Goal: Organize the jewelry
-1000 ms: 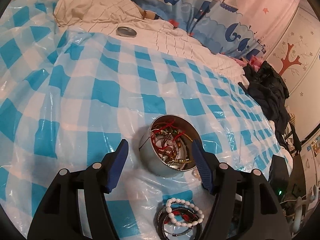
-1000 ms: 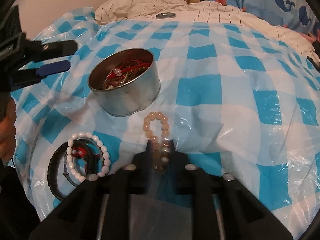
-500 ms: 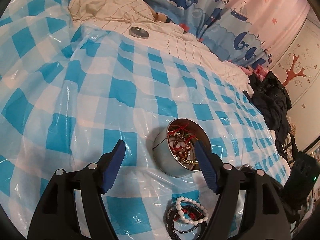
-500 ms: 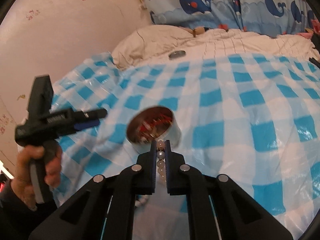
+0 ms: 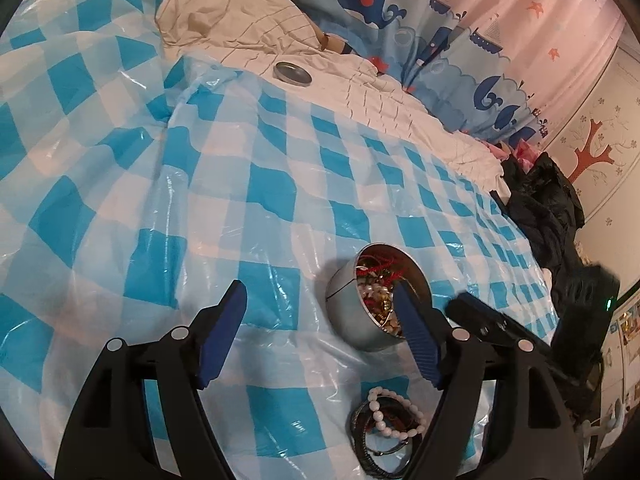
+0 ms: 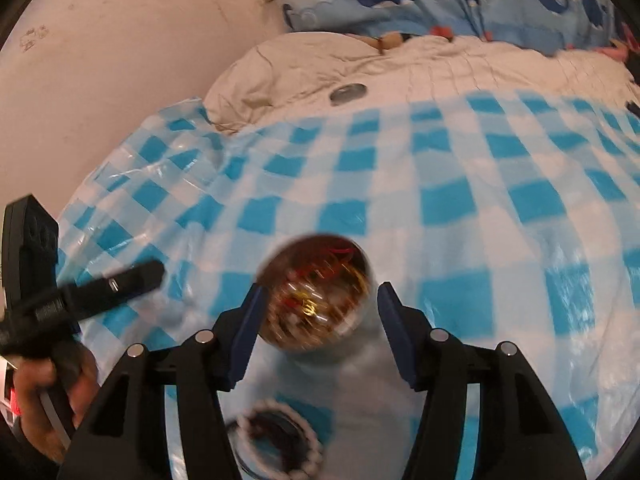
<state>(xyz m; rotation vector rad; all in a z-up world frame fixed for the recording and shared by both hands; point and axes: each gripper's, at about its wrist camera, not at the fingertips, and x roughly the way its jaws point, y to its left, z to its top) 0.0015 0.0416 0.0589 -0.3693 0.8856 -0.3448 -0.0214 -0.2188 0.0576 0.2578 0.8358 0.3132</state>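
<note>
The round silver metal tin (image 5: 378, 304) stuffed with tangled red cord and beads sits on the blue-and-white checked plastic sheet (image 5: 240, 184) over the bed. The left claw (image 5: 320, 320) is spreading wider with nothing in it, tin just beside its right finger. The right claw (image 6: 318, 320) is opening above the tin, empty. A white bead bracelet (image 5: 396, 412) lies on black bangles (image 5: 364, 440) nearby. Only the left view shows the dark clothes pile (image 5: 548, 208); only the right catches the hand (image 6: 52, 396). A flat metal lid (image 5: 292, 74) rests on the cream quilt.
</note>
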